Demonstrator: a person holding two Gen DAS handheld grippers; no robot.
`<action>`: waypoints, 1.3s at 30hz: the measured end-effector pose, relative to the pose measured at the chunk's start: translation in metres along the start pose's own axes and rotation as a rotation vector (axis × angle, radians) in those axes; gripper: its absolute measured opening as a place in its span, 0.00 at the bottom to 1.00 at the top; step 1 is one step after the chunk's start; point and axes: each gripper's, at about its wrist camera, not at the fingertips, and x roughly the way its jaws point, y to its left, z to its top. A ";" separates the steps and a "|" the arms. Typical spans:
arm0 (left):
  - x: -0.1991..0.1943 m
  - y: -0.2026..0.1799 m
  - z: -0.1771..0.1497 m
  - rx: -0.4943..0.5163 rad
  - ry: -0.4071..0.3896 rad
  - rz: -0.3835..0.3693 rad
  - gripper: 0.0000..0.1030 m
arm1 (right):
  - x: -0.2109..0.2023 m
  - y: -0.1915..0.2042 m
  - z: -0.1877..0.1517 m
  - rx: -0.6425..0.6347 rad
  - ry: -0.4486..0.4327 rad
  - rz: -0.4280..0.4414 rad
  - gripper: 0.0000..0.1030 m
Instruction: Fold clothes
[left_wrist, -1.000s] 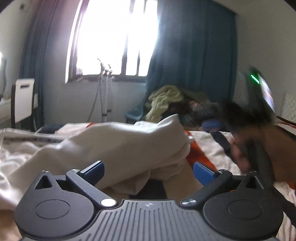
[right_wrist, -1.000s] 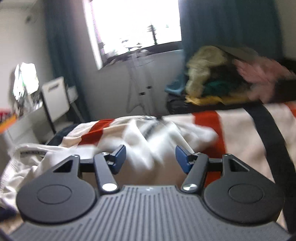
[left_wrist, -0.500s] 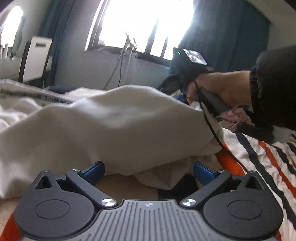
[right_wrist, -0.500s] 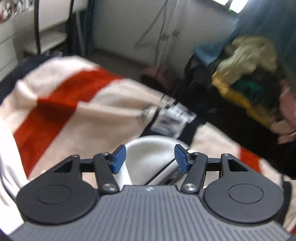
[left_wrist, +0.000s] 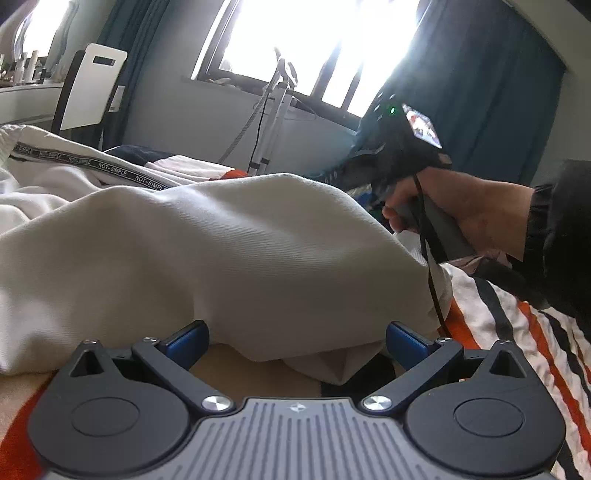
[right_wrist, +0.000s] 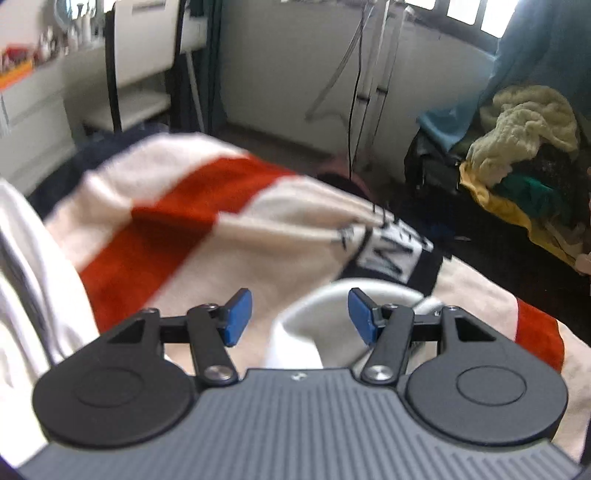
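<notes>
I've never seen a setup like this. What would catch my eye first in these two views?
Probably the big cream-white garment, heaped across the middle of the left view on an orange, white and black striped blanket. Just right of it a hand grips the other tool's handle, against a glaring window. In the right view, the open right gripper hovers over that blanket, with a pile of clothes far right.

Right wrist view is smeared: the striped blanket (right_wrist: 155, 236) blurs, and its black-and-white label (right_wrist: 391, 251) can't be read. The white garment (right_wrist: 317, 325) sits partly hidden behind the right tongs' (right_wrist: 300, 316) body. On the left wrist view, the cream garment (left_wrist: 207, 254) runs off the left edge and hides the bed behind it. The right hand's (left_wrist: 461, 214) sleeve is cut off at the right edge.
</notes>
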 end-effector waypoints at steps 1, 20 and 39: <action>0.001 0.000 0.000 -0.003 0.004 -0.001 1.00 | 0.001 0.001 0.003 0.016 -0.001 0.004 0.58; 0.024 0.014 0.004 -0.058 -0.019 0.010 0.98 | -0.188 -0.074 -0.068 0.225 -0.372 -0.333 0.05; -0.067 -0.012 -0.004 -0.054 0.000 0.033 0.98 | -0.296 -0.154 -0.388 1.174 -0.096 0.040 0.10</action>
